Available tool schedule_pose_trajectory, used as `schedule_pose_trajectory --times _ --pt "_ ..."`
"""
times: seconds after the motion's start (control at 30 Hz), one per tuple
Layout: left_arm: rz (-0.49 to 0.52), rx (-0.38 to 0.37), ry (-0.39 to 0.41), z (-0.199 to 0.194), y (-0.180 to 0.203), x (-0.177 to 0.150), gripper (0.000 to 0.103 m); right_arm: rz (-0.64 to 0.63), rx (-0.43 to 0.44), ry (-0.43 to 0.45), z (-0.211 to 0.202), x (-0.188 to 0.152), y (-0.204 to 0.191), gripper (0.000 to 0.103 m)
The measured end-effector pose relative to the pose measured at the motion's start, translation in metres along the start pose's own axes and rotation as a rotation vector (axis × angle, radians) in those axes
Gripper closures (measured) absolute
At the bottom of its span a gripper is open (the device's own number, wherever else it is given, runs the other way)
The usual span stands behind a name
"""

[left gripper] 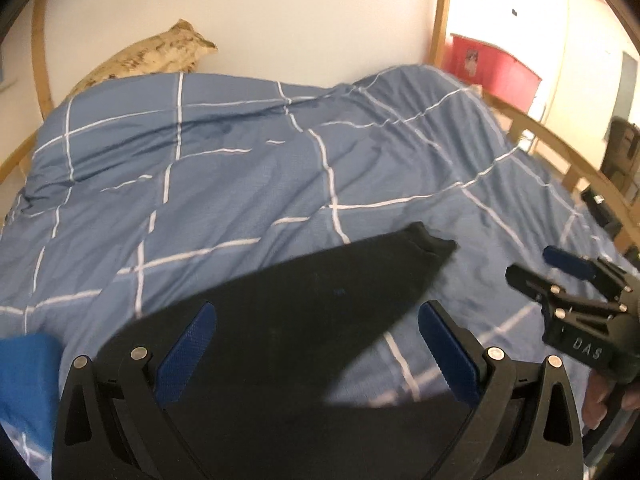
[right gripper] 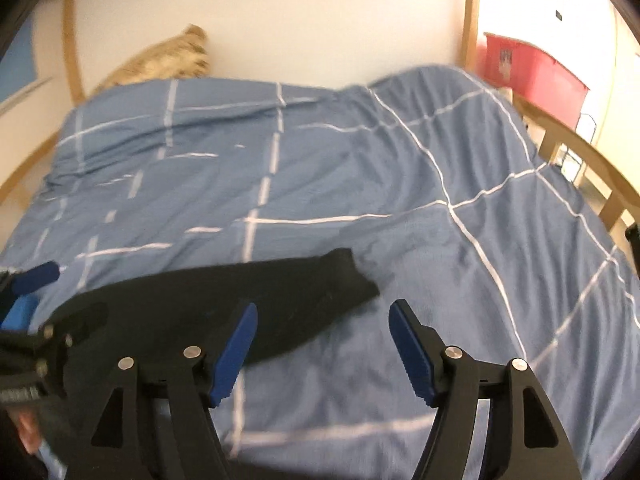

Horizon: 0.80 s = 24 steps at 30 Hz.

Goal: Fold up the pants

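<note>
A bed fills both views, covered by a blue duvet with a white grid pattern, set against a plain white wall. On the duvet, at the near edge of the bed, lie the black pants, spread flat with one narrow end reaching away from the viewer and ending in a small notch; the right wrist view shows the same dark cloth stretching leftward from that end.

The left tool hovers over the pants with its blue-padded fingers spread wide, nothing between them. The right tool sits just past the pants' narrow end, over bare duvet, its fingers likewise wide apart and empty; its left finger overlaps the edge of the pants in the picture, though contact cannot be told. From the left wrist view the right tool appears beside the pants, at their right.

Left of the pants lies a bright blue piece of cloth. Far behind the pants, against the wall, rests a beige patterned pillow. Beyond the bed's wooden frame, well to the right of the pants, stands a red bin.
</note>
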<state>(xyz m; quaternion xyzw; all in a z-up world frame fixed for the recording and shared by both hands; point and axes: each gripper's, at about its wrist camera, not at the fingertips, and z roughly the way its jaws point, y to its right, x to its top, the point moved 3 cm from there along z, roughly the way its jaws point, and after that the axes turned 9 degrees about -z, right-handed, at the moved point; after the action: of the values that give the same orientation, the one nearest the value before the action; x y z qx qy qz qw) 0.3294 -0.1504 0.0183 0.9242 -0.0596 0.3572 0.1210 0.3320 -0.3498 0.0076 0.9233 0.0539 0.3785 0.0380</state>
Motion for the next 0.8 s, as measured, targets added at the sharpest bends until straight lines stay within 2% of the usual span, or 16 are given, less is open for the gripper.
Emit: schedule_pose_trajectory --times 0.13,0.37,0.63,0.8 --pt "-0.012 0.012 0.016 -0.036 0.003 -0.026 0.000 -0.016 0.037 0.030 -0.042 -0.025 -0.004 0.035" --pt "-0.015 0.013 0.017 -0.054 0.023 -0.095 0.000 0.046 -0.028 -0.008 -0.071 -0.092 0.021 0.035" --pt "-0.058 0.026 -0.005 -0.042 0.045 -0.151 0.000 0.323 0.011 -0.077 -0.058 -0.171 0.058 0.035" --pt "-0.067 0.043 -0.001 -0.038 0.053 -0.166 0.000 0.479 0.114 -0.142 -0.037 -0.206 0.059 0.037"
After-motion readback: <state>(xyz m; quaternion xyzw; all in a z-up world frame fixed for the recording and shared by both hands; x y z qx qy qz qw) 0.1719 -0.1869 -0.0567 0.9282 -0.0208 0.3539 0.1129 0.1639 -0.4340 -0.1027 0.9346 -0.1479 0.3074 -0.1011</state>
